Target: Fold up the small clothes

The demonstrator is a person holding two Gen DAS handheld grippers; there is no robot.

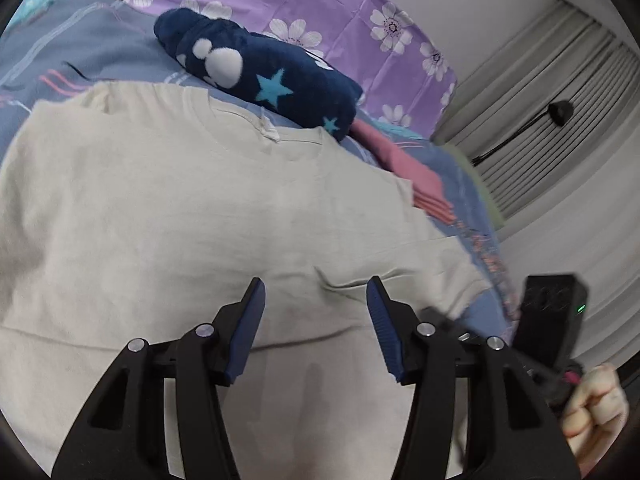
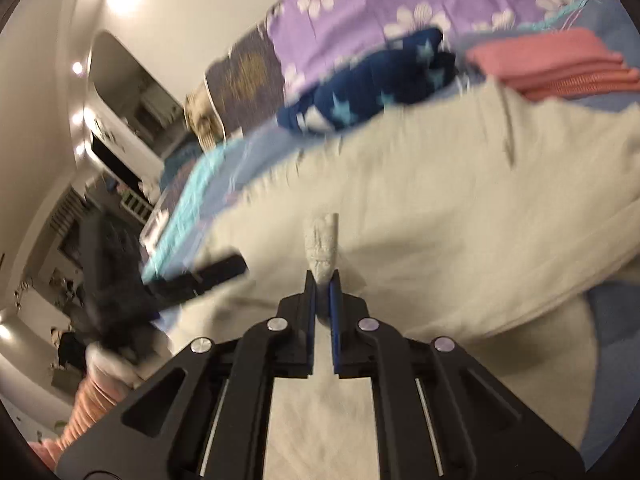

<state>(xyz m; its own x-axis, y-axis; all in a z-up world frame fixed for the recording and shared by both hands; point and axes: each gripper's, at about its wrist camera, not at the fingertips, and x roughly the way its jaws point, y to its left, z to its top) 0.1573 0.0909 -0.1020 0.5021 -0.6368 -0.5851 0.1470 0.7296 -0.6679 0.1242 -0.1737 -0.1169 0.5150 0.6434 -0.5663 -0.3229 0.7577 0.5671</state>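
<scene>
Cream T-shirt [image 1: 192, 216] spread flat on bed [image 1: 80, 52]. Right gripper [image 2: 323, 280] jaws pinching bunched shirt fabric. Left gripper [image 1: 316, 292] jaws spread, empty, over shirt. Navy star-print garment [image 1: 280, 80] at far side.

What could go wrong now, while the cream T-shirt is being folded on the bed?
1. The right claw pinches only a small bunch of the cream T-shirt; it may slip out.
2. The left claw is open above the shirt, so nothing pins the cloth and it may drag.
3. The navy star garment lies at the collar and may get pushed.
</scene>
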